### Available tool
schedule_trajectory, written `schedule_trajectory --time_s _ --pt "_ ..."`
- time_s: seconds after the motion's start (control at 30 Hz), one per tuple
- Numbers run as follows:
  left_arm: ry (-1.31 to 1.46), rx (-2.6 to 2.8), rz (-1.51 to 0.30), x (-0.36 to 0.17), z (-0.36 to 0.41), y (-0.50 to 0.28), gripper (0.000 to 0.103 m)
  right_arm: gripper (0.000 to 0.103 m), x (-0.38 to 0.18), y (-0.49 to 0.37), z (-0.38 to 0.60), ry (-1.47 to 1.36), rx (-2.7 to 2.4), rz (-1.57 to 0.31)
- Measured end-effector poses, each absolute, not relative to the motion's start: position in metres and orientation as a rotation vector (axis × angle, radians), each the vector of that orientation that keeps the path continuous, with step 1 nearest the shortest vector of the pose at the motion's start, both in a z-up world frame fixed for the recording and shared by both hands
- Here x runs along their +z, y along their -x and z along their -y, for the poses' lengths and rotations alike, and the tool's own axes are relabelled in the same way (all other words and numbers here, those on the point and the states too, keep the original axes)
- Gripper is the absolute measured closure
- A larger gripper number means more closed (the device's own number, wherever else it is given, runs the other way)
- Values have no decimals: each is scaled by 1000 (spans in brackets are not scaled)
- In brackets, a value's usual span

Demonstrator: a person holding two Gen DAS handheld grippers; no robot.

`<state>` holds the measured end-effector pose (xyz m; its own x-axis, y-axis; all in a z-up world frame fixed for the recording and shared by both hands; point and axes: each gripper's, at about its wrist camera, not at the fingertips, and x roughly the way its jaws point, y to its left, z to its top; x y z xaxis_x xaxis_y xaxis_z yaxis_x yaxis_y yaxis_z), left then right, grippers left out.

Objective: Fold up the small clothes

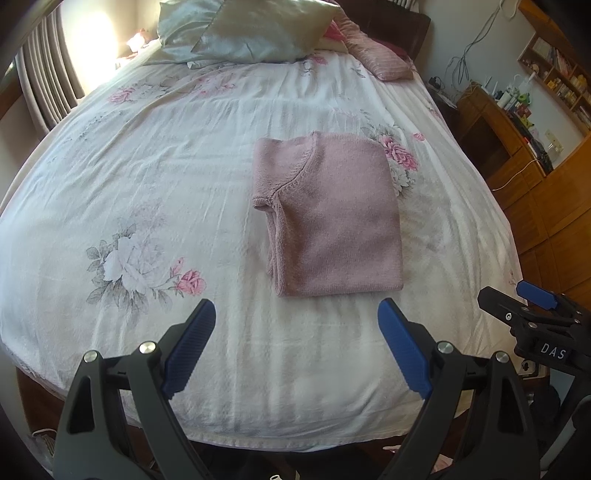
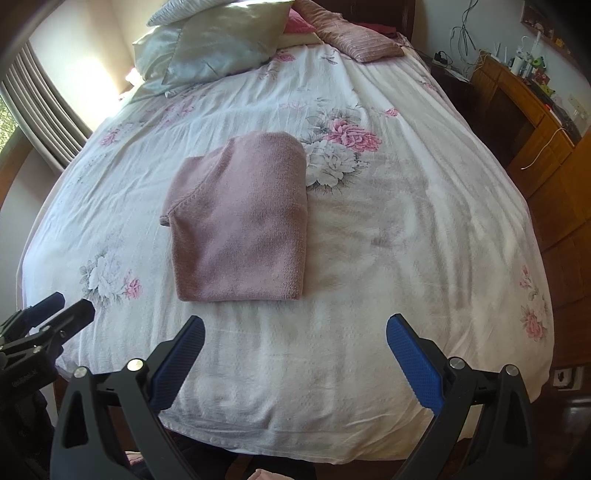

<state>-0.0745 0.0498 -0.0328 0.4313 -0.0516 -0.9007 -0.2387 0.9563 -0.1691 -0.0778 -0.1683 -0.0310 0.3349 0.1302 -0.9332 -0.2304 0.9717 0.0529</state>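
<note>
A pink knit sweater (image 1: 328, 218) lies folded into a neat rectangle on the floral bedspread (image 1: 166, 184), a short way in from the bed's near edge. My left gripper (image 1: 297, 310) hovers open just short of the sweater's near hem, holding nothing. In the right wrist view the same sweater (image 2: 243, 221) sits left of centre, and my right gripper (image 2: 295, 326) is open and empty, near the bed's front edge and to the right of the sweater. The right gripper (image 1: 532, 295) also shows at the right edge of the left wrist view.
Pillows (image 1: 243, 29) are piled at the head of the bed, with a pink striped one (image 1: 380, 55) beside them. A wooden desk and shelves (image 1: 517, 147) stand along the right side. Curtains (image 1: 48, 81) hang at the left. The bedspread (image 2: 406, 221) lies open right of the sweater.
</note>
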Motion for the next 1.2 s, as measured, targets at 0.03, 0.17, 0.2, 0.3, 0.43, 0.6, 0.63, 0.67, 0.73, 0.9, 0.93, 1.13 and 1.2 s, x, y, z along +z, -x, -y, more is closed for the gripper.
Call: schedule_trajectory --time_s 0.03,0.17,0.2,0.3,0.43,0.6,0.63,0.67,0.73,0.9,0.93,1.13,1.2 --pt "290 119 -1123 -33 -50 75 14 4 -31 77 169 91 238 -1210" --pt "290 118 -1124 -32 -50 74 14 4 -32 76 170 91 237 -1214" --pt "290 118 -1123 -33 -50 74 14 4 -32 76 170 92 235 -1213" --pt "286 118 -1120 -33 -52 71 14 4 -32 76 170 93 231 -1212" --pt "282 116 -1119 -33 -51 70 14 4 -33 77 169 100 225 -1211" --pt "276 114 -1116 -31 -50 70 14 4 -33 76 170 101 223 -1210" --pt "274 114 -1116 -30 -50 71 14 4 -33 76 170 101 224 -1210" --pt "273 114 -1115 -30 -50 71 14 4 -33 76 170 100 225 -1211" --pt "271 114 -1113 -28 -50 71 14 4 -33 77 170 98 225 -1210" --pt "265 114 -1110 -26 -49 73 14 4 -31 76 170 100 225 -1205" --pt "265 115 -1109 -25 -49 73 14 4 -30 76 171 101 224 -1203" --pt "265 116 -1100 -20 -51 76 14 4 -22 78 173 100 218 -1180" --pt "263 117 -1095 -18 -50 77 14 4 -18 79 174 100 217 -1170"
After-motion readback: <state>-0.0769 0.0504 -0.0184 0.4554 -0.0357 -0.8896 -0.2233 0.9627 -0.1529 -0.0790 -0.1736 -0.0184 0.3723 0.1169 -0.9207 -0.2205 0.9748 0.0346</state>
